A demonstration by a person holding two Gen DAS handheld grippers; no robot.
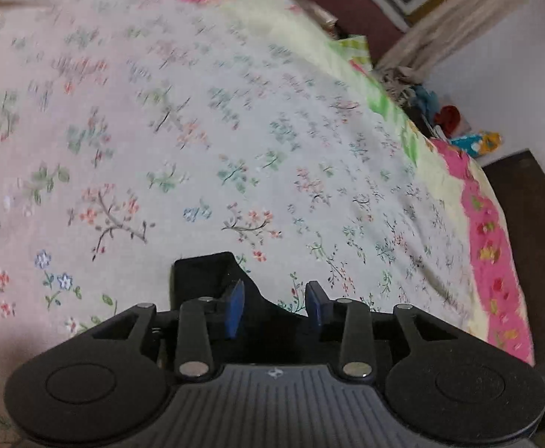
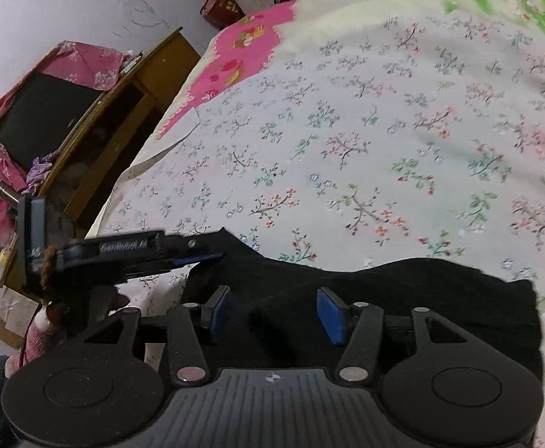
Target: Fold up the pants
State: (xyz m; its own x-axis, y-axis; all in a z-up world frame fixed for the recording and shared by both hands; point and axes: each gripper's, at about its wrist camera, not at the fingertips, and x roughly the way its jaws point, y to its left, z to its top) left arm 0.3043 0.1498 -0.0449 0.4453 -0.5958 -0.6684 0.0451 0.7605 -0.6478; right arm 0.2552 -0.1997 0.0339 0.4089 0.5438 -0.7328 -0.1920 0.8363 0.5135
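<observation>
We see a bed (image 2: 384,119) covered with a pale flowered sheet, and the black pants (image 2: 403,298) lie on it at the near edge, close under both tools. In the right wrist view the pants spread as a wide dark band across the lower part of the picture, from the left hand-held gripper (image 2: 198,257) at the left side to the right border of the cloth.

The right hand-held gripper (image 2: 276,315) hangs over the pants with its blue pads partly apart – black cloth fills the gap between them, but the pads do not press on it as far as we can tell.

The left hand-held gripper (image 1: 274,308) is also partly open. In its own view a corner of the pants (image 1: 212,276) rises behind the left pad, and the flowered sheet shows through most of the gap. Nothing is clamped there.

Beside the bed, in the right wrist view, stands a wooden cabinet (image 2: 123,119) with a dark screen (image 2: 41,115) draped in pink cloth – both well apart from the pants.
</observation>
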